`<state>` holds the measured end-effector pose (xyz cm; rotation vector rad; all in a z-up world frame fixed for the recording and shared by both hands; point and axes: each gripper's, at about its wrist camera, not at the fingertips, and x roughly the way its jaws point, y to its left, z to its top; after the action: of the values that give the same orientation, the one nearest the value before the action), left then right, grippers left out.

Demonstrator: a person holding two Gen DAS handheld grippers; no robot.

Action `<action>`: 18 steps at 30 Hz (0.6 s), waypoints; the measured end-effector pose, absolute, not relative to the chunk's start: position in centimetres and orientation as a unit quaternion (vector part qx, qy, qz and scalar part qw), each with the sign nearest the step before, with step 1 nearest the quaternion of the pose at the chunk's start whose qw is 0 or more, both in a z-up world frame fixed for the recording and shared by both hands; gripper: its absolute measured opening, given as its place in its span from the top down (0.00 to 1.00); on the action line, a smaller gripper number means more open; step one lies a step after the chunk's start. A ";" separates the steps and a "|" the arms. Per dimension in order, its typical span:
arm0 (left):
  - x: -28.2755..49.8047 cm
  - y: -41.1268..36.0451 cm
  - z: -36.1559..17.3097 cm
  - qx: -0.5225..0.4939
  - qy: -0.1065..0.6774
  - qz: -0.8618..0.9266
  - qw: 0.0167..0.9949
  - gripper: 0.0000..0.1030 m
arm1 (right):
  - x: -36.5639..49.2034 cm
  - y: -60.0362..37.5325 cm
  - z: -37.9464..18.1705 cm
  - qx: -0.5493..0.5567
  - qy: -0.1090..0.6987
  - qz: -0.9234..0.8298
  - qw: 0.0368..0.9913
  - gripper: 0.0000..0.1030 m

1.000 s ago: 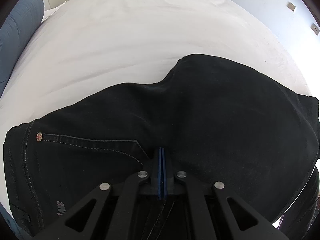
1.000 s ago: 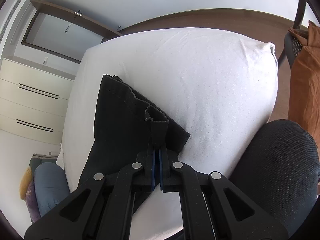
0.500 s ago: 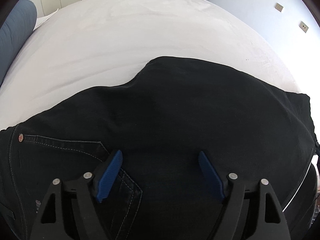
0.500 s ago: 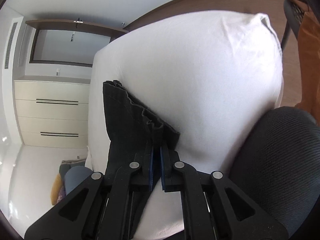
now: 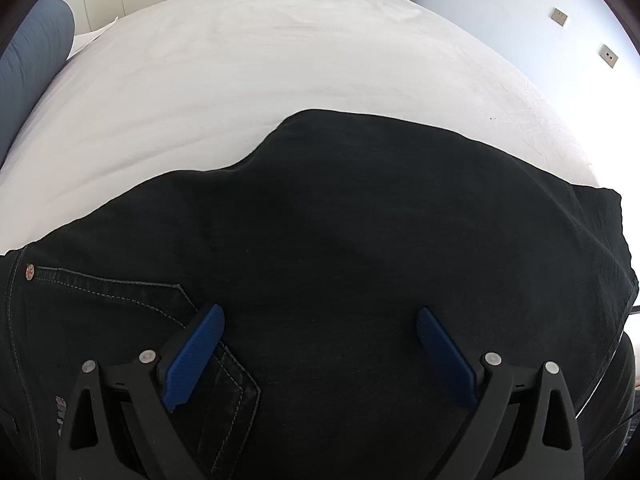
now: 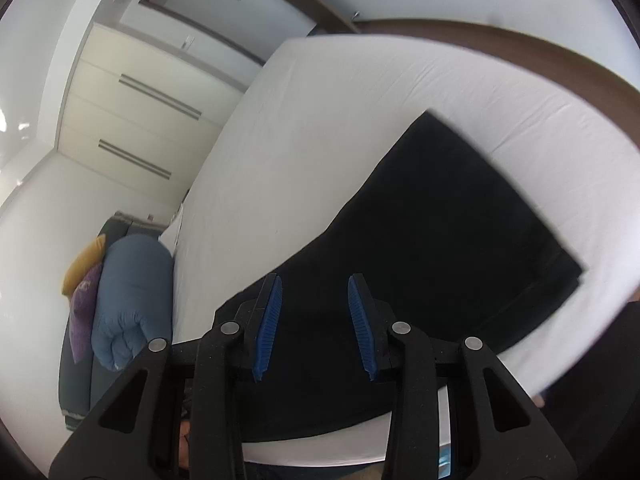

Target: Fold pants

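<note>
My left tongs (image 5: 320, 354) and right tongs (image 6: 315, 322) are opening, nothing between them, over the soft, floppy black jeans (image 5: 360, 240); I'd grab the hem.

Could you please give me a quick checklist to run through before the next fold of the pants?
1. Left gripper released: ok, jaws opening wide, nothing pinched between them.
2. Right gripper released: ok, jaws opening, no cloth between the pads.
3. Pants lying on the bed: ok, doubled over and spread on the sheet.
4. Fold flat: ok in the main; a slight ridge runs across the middle.
5. Leg ends aligned: cannot tell; the right wrist view is blurred.
6. Room on the bed beyond the pants: ok, bare sheet.
</note>
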<state>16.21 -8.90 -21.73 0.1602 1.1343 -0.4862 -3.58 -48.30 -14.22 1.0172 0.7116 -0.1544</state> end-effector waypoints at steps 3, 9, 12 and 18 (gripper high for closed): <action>16.0 -9.4 -21.5 0.076 0.529 -0.227 0.814 0.04 | -0.2 -46.5 -18.0 0.486 0.376 -0.046 0.787 0.67; 16.1 -9.5 -18.4 0.065 0.518 -0.223 0.823 0.17 | -2.3 -49.6 -22.0 0.485 0.405 -0.113 0.767 1.00; 16.7 -11.0 -16.8 0.061 0.503 -0.242 0.828 0.22 | -4.5 -51.9 -20.7 0.445 0.404 -0.169 0.781 1.00; 20.3 -17.2 -19.6 0.089 0.540 -0.308 0.779 0.44 | -4.9 -52.5 -20.8 0.430 0.412 -0.175 0.784 1.00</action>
<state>20.27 -17.15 -19.58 0.1922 1.1669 -0.6656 -4.94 -52.51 -20.75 0.9267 0.8899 -0.3771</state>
